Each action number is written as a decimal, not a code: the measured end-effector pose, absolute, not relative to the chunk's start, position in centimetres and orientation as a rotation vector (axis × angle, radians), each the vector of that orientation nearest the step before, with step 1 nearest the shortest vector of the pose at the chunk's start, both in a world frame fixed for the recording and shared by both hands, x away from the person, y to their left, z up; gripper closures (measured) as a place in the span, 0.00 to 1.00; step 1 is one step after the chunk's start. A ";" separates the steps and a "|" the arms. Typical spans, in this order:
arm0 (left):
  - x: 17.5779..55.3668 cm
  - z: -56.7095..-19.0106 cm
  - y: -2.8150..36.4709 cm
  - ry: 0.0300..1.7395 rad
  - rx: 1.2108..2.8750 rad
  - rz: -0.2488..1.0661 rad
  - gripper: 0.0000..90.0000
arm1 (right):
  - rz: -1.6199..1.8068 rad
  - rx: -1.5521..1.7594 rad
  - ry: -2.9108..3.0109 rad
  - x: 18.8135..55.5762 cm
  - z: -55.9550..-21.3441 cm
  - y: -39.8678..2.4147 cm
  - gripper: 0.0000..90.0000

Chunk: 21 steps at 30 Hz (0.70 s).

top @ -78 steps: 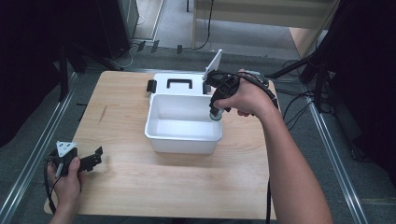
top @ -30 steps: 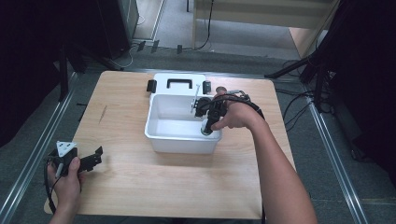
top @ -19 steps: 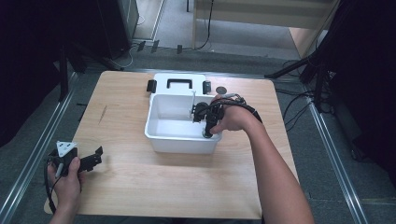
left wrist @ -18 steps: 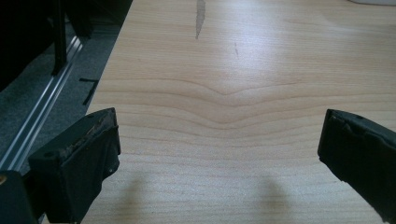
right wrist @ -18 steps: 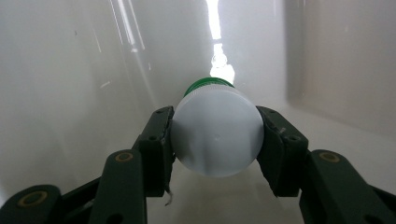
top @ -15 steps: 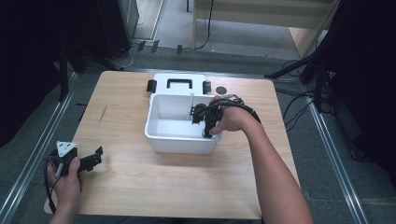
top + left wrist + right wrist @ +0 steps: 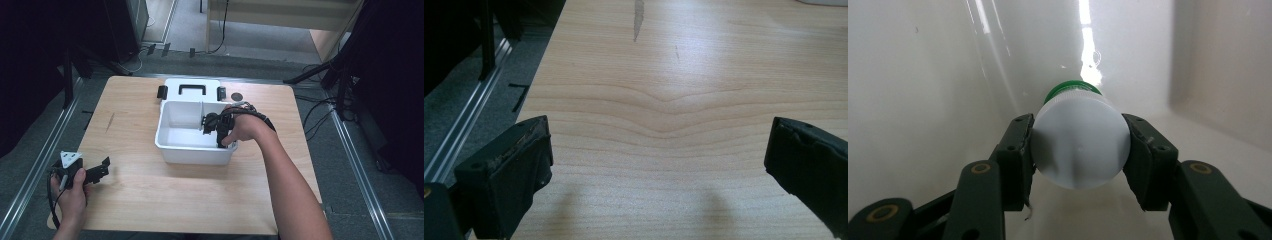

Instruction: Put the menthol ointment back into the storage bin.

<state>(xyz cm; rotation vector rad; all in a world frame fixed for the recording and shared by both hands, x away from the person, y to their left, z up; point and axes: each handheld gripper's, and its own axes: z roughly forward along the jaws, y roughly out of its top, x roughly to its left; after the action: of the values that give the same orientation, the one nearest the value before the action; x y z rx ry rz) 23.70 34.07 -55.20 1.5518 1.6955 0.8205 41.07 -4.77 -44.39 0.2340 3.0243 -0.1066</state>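
Tongs on the right reach down into the white bin on the worktop; the left tongs rest apart.

Left gripper view: jaws wide, nothing between.

Right gripper view: pads clamp a small white bottle by its body, inside the bin. It looks light, stiff, smooth and probably slippery; mid-body is the best hold.

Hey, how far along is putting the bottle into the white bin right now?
Nearly there. Done: the right gripper has the white bottle, with its green cap, down inside the white bin, in the right-hand section. In hand: its pads are clamped on the bottle. Left: let go and lift out. The left gripper sits open over the table, holding nothing.
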 end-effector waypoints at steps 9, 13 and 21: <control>23.7 -55.2 34.1 1.696 1.546 0.819 0.00 | -0.138 0.242 3.033 41.2 -44.6 -4.6 0.57; 23.7 -55.2 34.1 1.697 1.547 0.820 0.00 | -0.144 0.228 3.026 41.2 -44.5 -4.6 0.62; 23.7 -55.2 34.1 1.697 1.548 0.820 0.00 | -0.133 0.221 3.033 41.1 -44.5 -4.7 0.60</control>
<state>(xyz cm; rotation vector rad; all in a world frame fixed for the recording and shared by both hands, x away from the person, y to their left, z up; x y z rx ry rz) 23.71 34.10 -55.20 1.5478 1.6965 0.8199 41.07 -4.71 -44.46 0.2214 3.0333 -0.1334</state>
